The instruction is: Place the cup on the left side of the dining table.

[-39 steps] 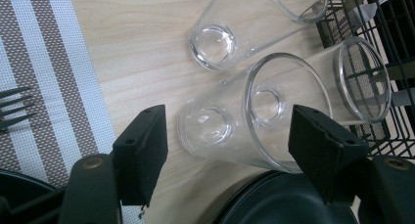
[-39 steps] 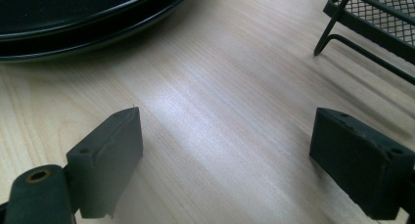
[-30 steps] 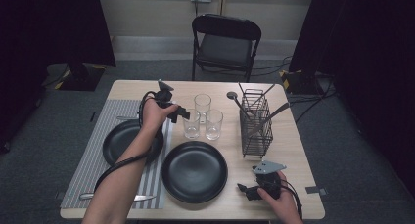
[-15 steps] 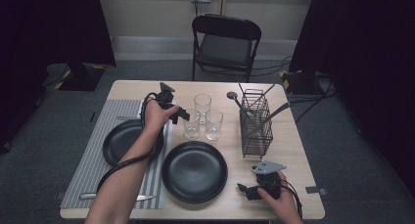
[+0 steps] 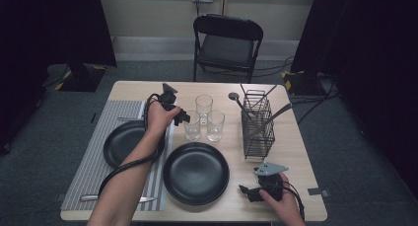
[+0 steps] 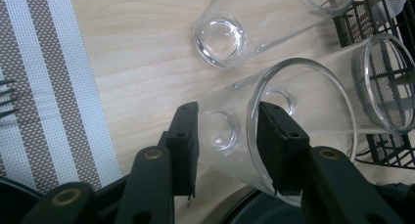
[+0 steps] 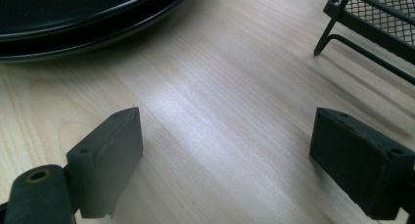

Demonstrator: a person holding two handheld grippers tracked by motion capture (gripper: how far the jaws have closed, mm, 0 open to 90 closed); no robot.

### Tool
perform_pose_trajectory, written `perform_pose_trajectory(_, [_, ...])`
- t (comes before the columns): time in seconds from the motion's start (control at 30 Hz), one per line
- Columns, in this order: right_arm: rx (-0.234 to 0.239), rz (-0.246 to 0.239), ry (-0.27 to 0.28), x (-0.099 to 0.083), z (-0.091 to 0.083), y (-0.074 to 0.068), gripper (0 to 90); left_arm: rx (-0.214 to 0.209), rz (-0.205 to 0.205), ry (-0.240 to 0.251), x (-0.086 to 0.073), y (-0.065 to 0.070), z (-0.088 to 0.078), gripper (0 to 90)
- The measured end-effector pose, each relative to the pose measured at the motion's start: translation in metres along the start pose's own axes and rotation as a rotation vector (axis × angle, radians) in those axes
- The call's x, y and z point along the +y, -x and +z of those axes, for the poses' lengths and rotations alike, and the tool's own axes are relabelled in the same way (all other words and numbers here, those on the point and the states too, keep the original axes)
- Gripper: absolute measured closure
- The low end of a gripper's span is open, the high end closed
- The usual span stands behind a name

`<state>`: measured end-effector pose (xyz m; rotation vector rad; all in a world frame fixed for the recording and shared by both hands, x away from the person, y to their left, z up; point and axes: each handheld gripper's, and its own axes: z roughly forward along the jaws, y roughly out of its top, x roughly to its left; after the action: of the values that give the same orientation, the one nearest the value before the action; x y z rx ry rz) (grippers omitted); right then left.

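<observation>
The left gripper (image 6: 222, 141) has just been closing its fingers (image 6: 183, 136) on the nearest glass (image 6: 293, 131). One finger sits outside the wall and the other inside the rim, but a slight gap still shows at the outer pad, so I judge the grip forming rather than firm. The glass stands upright on the tabletop (image 5: 296, 137), just beside the striped placemat (image 5: 93, 167) and close to two other glasses (image 5: 204, 106), in front of the wire cutlery rack (image 5: 257, 130). The lift, and wherever the glass is bound, are still to come.

The right gripper (image 7: 225, 150) rests low at the near edge of the tabletop, its fingers wide apart with only bare wood between them, beside the front black plate (image 5: 196, 172) and a foot of the rack. It has no part in the work yet.

A second black plate (image 5: 121, 142) already lies on the placemat, with a fork above it and a knife (image 5: 118, 199) near the front edge, so the place setting looks partly laid, the glass missing.
</observation>
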<state>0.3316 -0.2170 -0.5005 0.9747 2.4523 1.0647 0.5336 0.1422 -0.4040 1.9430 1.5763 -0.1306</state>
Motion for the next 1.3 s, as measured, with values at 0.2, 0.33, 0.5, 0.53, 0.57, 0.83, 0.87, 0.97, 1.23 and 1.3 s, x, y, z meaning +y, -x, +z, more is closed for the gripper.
perform_pose_trajectory(0.2, [0.000,0.000,0.000,0.000,0.000,0.000,11.5,0.002,-0.013,-0.019,-0.002,0.000,-0.002,68.4])
perform_pose_trajectory(0.33, [0.000,0.000,0.000,0.000,0.000,0.000,11.5,0.007,-0.021,-0.016,-0.004,-0.003,-0.004,71.4])
perform_pose_trajectory(0.5, [0.001,-0.001,-0.001,0.000,0.000,0.000,11.5,0.011,-0.011,-0.034,-0.008,-0.007,-0.003,73.9])
perform_pose_trajectory(0.53, [0.001,-0.002,0.000,0.000,0.000,0.000,11.5,0.005,-0.017,-0.036,-0.009,-0.008,-0.002,74.9])
perform_pose_trajectory(0.57, [0.000,-0.001,-0.001,0.000,0.000,0.000,11.5,0.001,-0.019,-0.035,-0.010,-0.009,0.000,75.3])
perform_pose_trajectory(0.83, [-0.002,-0.002,-0.001,0.000,0.000,0.000,11.5,-0.011,-0.015,-0.040,-0.013,-0.012,0.005,77.4])
perform_pose_trajectory(0.87, [0.000,-0.002,-0.001,0.000,0.000,0.000,11.5,-0.005,-0.022,-0.042,-0.013,-0.012,0.005,78.2])
perform_pose_trajectory(0.97, [-0.002,-0.002,-0.001,0.000,0.000,0.000,11.5,-0.011,-0.042,-0.042,-0.012,-0.013,0.005,77.5])
perform_pose_trajectory(1.23, [-0.001,-0.002,-0.001,0.000,0.000,0.000,11.5,0.031,-0.058,-0.086,-0.012,-0.015,0.004,82.5])
perform_pose_trajectory(1.3, [-0.002,-0.003,-0.001,0.000,0.000,0.000,11.5,0.047,-0.065,-0.095,-0.012,-0.016,0.004,83.8])
